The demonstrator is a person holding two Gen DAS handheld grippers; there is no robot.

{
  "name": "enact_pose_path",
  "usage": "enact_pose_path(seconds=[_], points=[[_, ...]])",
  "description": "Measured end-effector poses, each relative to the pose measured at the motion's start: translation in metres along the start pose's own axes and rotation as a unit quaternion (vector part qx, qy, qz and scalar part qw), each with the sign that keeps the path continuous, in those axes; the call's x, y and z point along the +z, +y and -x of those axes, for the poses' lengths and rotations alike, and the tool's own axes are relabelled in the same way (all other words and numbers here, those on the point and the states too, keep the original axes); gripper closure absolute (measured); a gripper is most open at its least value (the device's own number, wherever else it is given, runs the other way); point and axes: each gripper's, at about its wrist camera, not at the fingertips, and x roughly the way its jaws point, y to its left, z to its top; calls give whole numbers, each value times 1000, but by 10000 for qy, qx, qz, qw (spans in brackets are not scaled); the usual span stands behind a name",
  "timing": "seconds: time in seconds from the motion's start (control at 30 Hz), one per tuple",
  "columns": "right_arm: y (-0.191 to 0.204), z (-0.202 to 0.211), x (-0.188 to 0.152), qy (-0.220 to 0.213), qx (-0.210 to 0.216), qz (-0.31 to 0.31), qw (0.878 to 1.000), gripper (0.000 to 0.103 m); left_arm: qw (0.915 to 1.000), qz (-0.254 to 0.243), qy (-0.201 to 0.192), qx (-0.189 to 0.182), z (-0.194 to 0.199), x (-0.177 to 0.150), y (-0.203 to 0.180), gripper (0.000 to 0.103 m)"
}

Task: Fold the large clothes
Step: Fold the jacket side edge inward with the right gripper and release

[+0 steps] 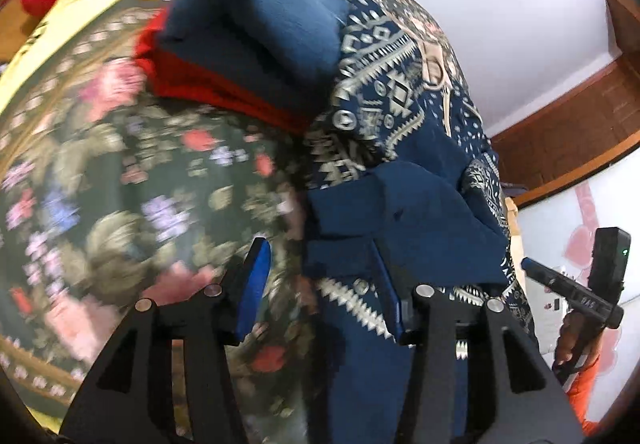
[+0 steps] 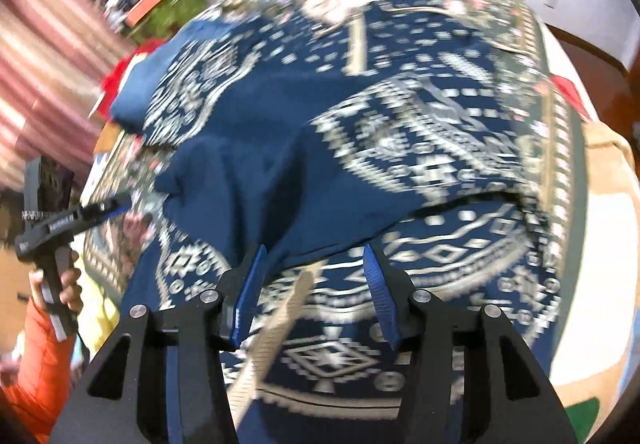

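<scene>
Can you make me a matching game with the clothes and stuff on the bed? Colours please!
Things:
1. garment
2. bedspread
3. sleeve
4. pads

Colours:
A. orange
B. plain bright blue
C. dark with pink flowers
D. navy with a cream pattern

Pairs: 1-D, 2-C, 3-A, 4-B

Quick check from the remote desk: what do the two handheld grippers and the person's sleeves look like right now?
Both the left gripper and the right gripper have black angular frames with silver round pins and flat blue finger pads. From the side, the right gripper's body is a black bar with white lettering on a black handle, with a black box showing a green light. The person's sleeve is orange.
</scene>
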Motion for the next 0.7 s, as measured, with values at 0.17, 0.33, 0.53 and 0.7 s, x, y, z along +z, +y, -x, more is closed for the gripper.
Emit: enact_pose_path(seconds=[0.17,0.33,0.53,0.7], points=[[-32,3,2,-64,-254,-382,9989,56,9987,-298,176,372,-35,8,-24,57],[-57,2,11,-143,-546,-519,9971,56,9862,-1149,-179,1179,-30,11,-61,97],[-83,-9,21,4,-1173,-326,9926,56,9748,-1580,-917,1284,19,28,-90,98],[-90,-26,17,262,-1770,146,9838,42,9711,-1605,-1363,1119,52,47,-108,99]])
